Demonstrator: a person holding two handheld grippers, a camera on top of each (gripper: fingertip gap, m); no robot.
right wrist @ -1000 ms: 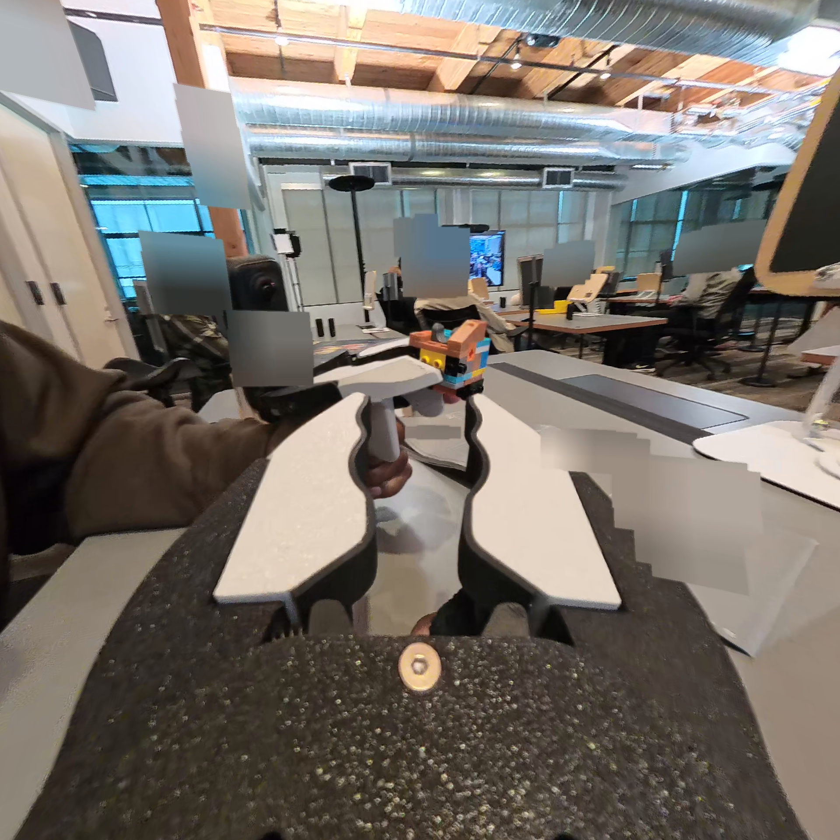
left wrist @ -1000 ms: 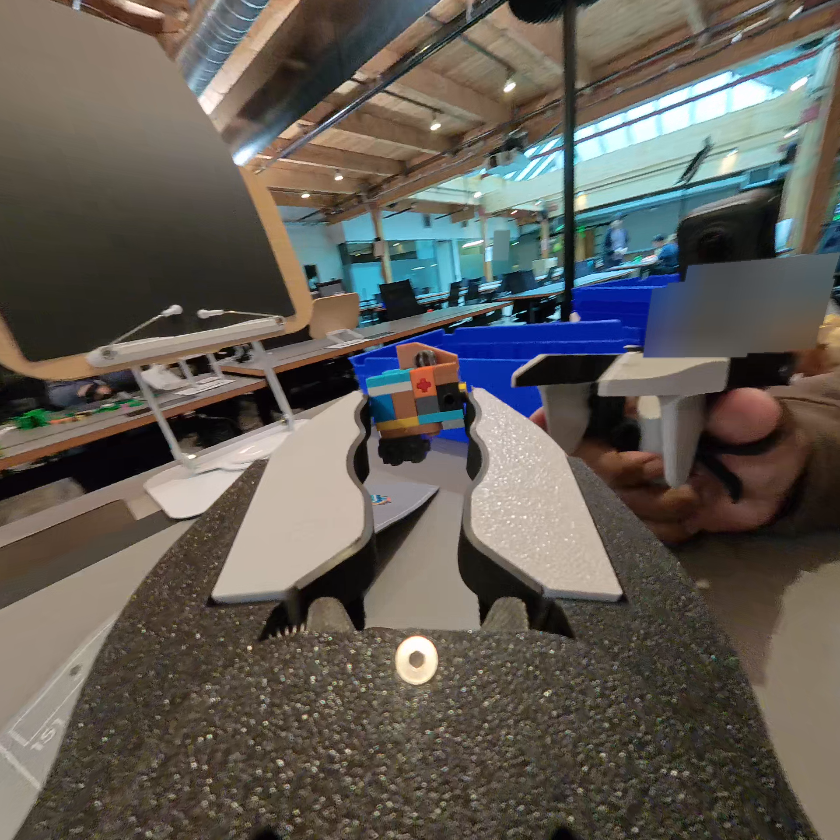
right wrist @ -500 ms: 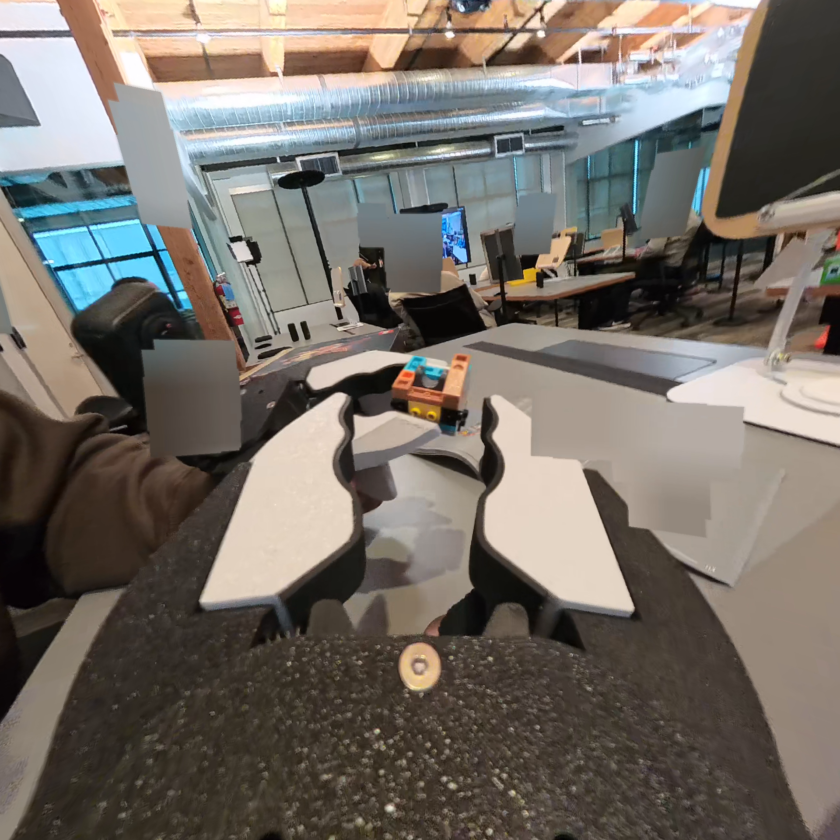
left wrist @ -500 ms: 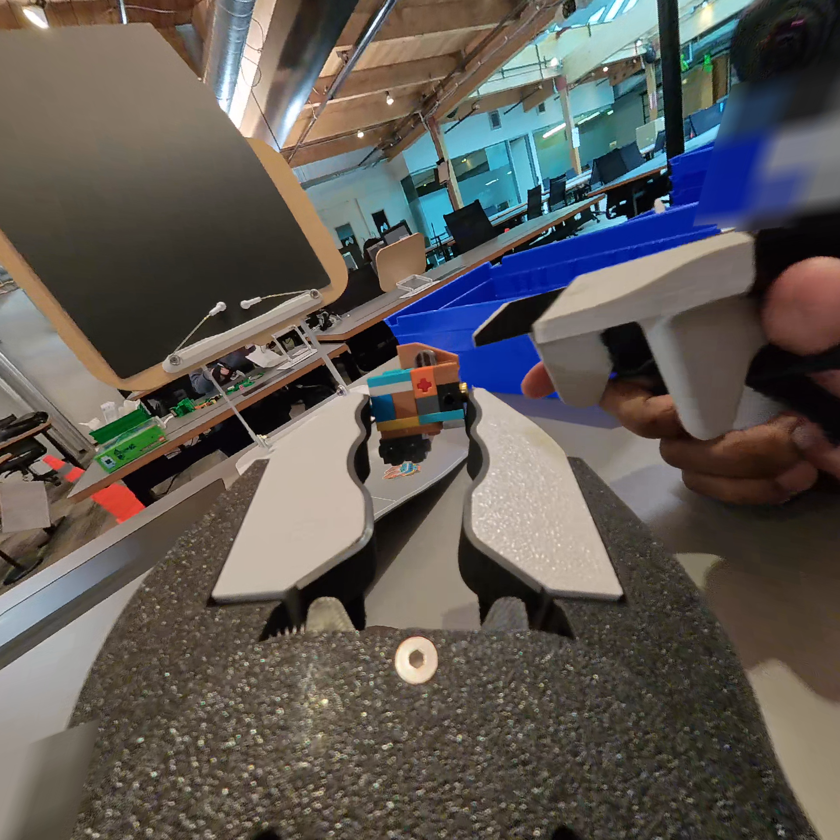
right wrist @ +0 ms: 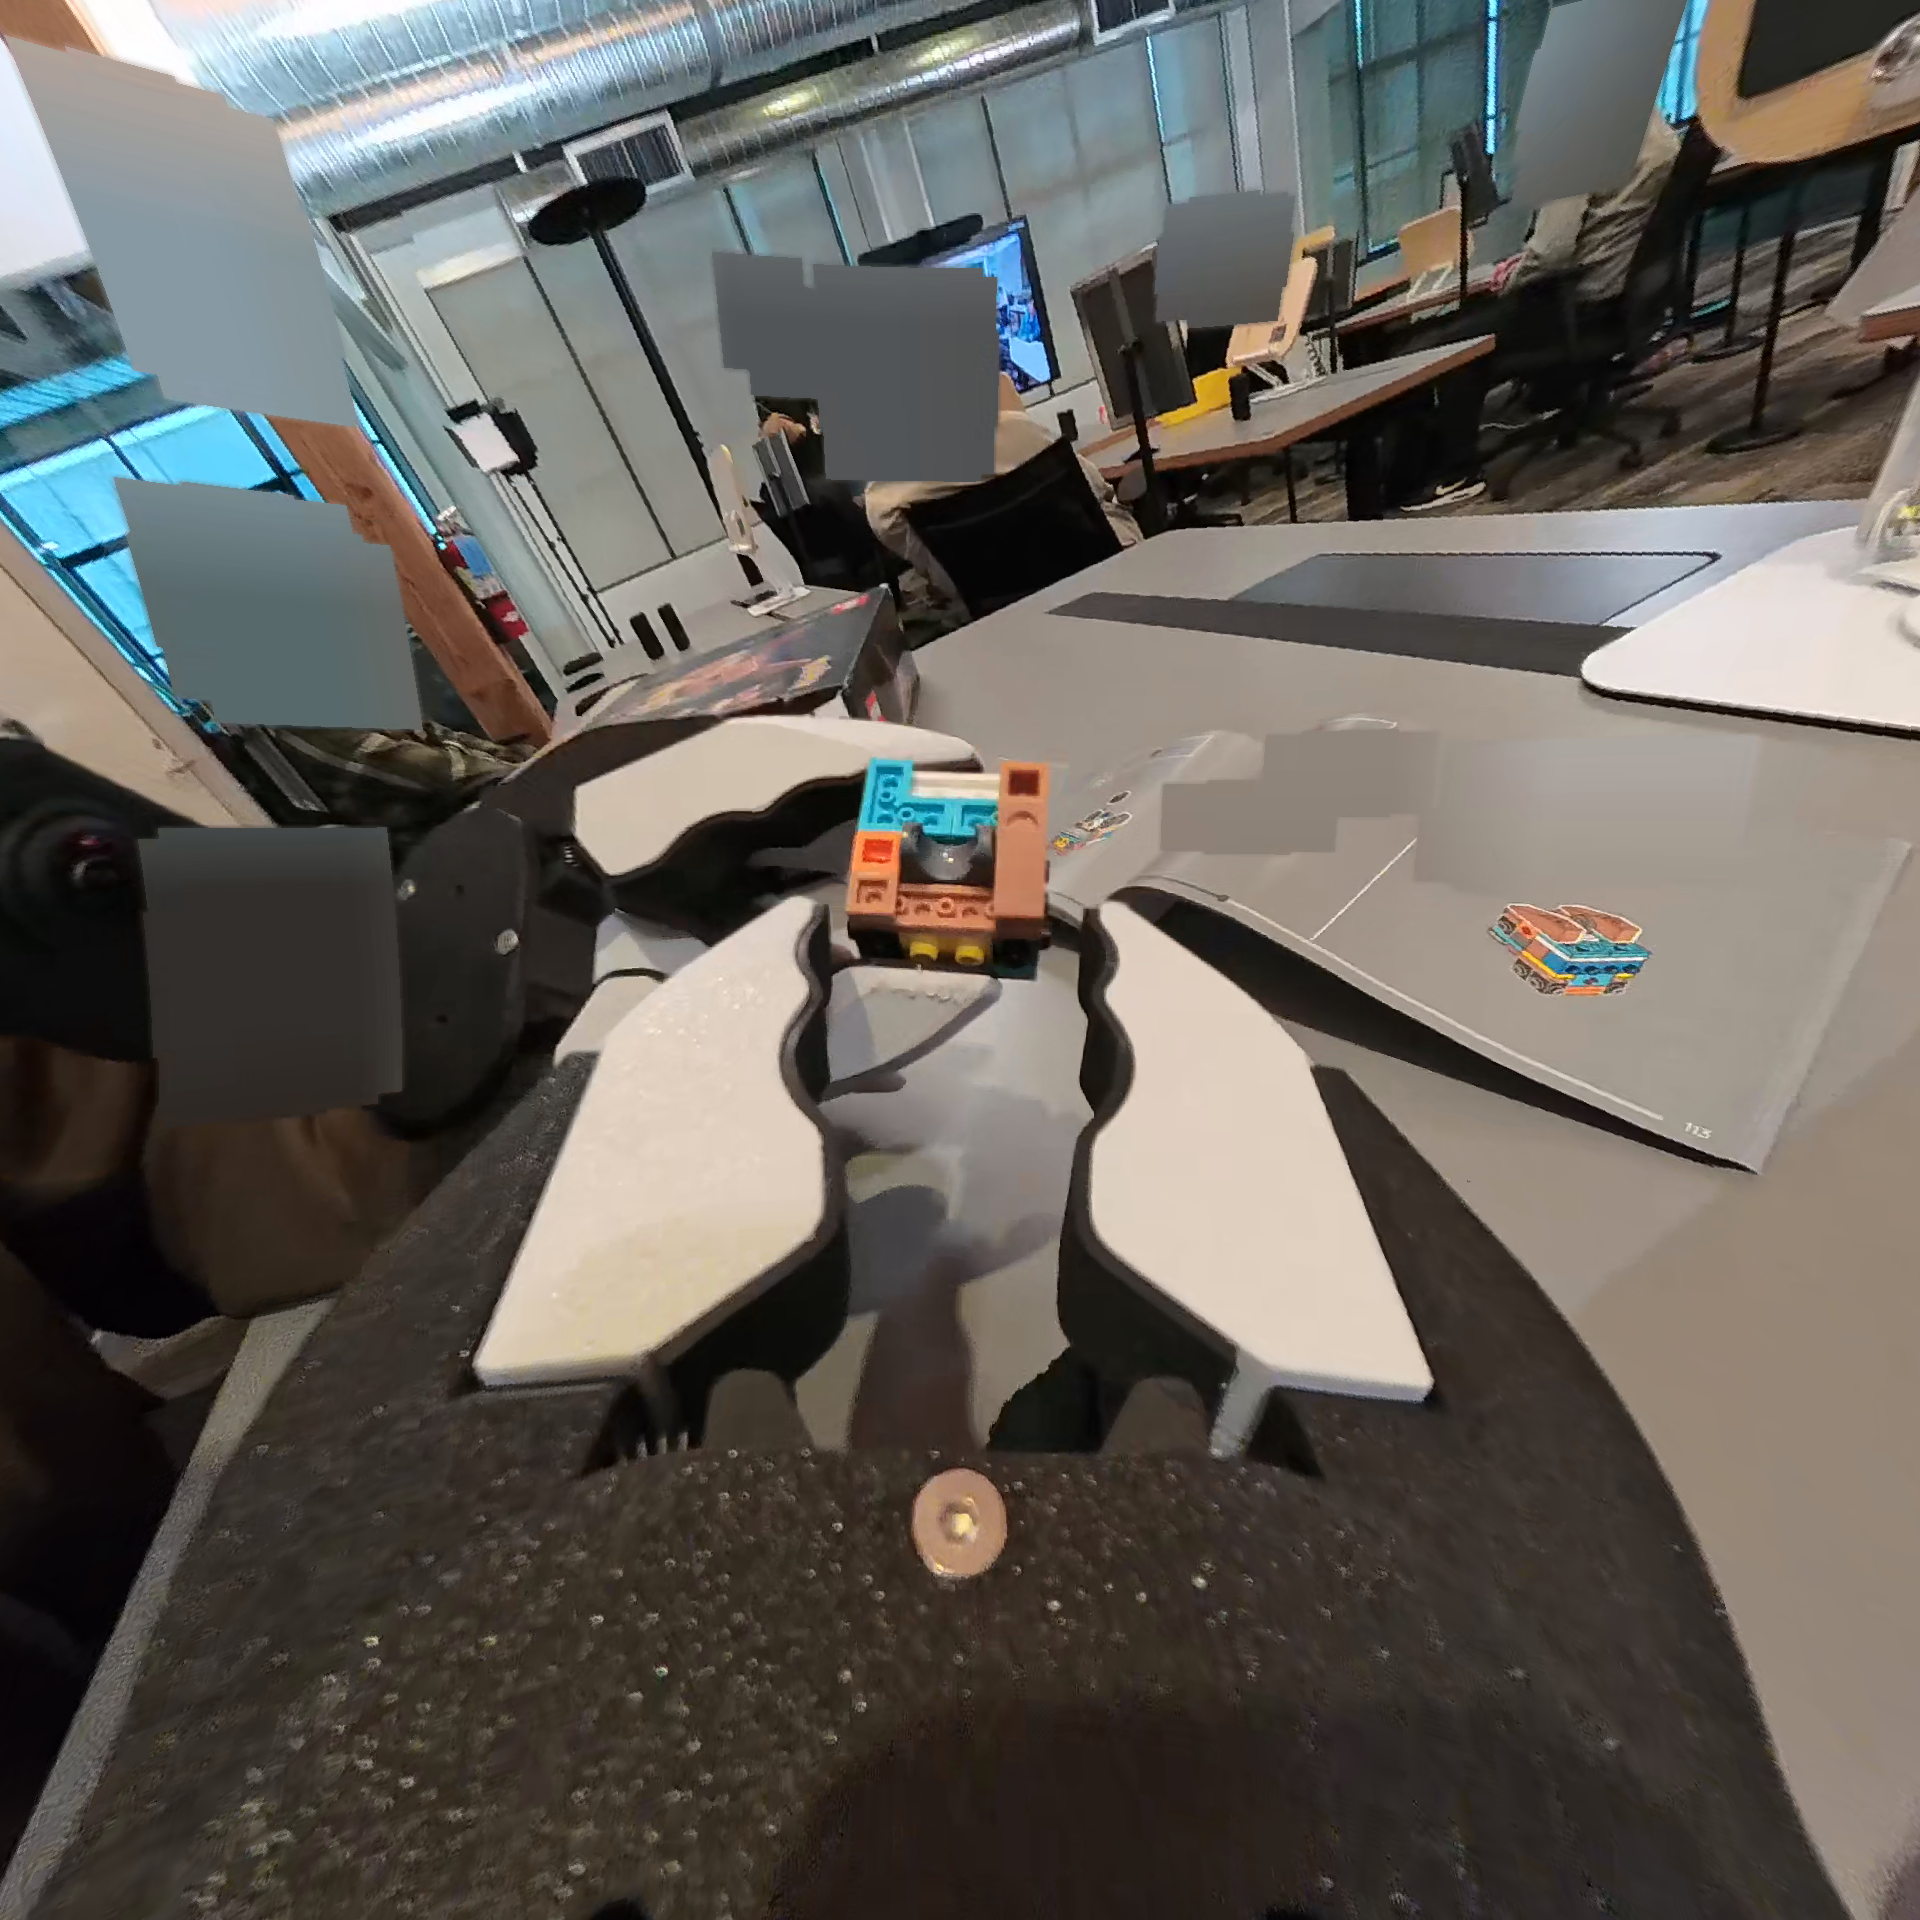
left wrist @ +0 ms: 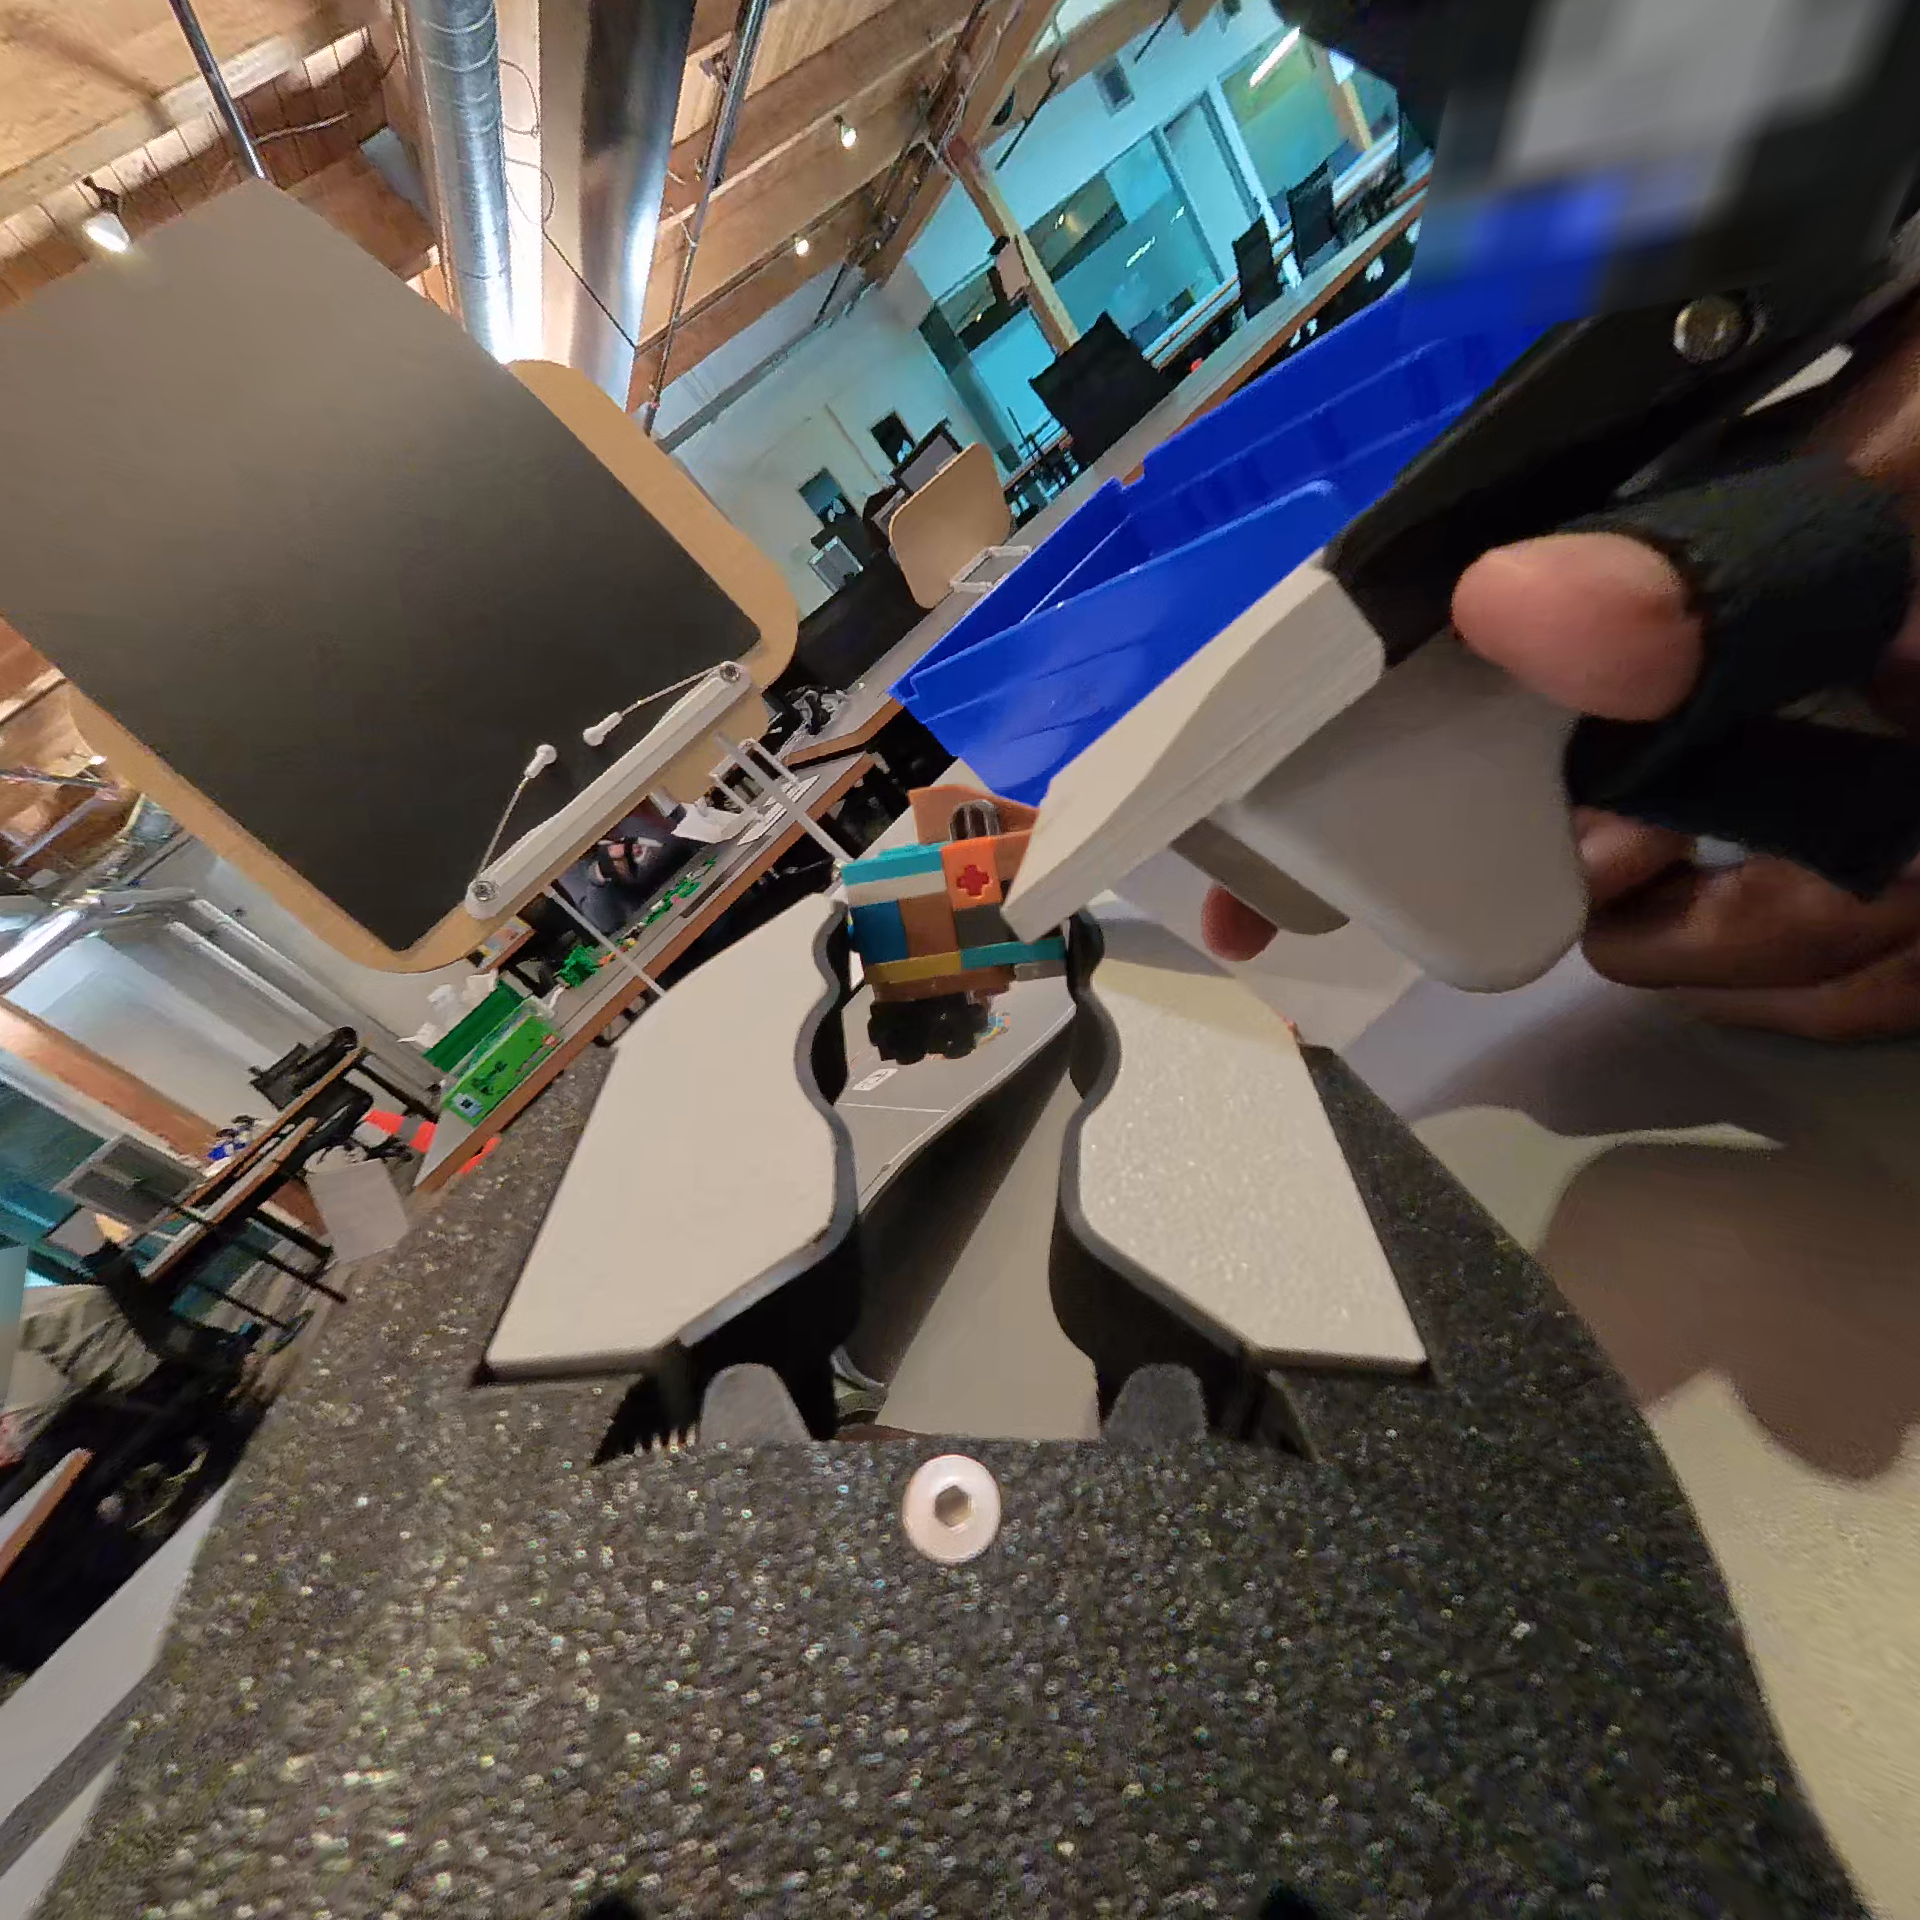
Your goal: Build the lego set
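A lego block (left wrist: 951, 914) is held in the air between two hand-held grippers.

The block is clamped at the tips of the left gripper (left wrist: 951, 940), above the grey table (right wrist: 1558, 1299). The right gripper (right wrist: 951, 971) is seen with jaws parted, empty, just near the block; an open instruction booklet (right wrist: 1507, 935) lies to the right.

lego model's (left wrist: 940, 914) right side behind right gripper (left wrist: 1049, 883)

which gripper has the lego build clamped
The left gripper: its fingers are shut on the lego build. The right gripper is open, with nothing between its fingers.
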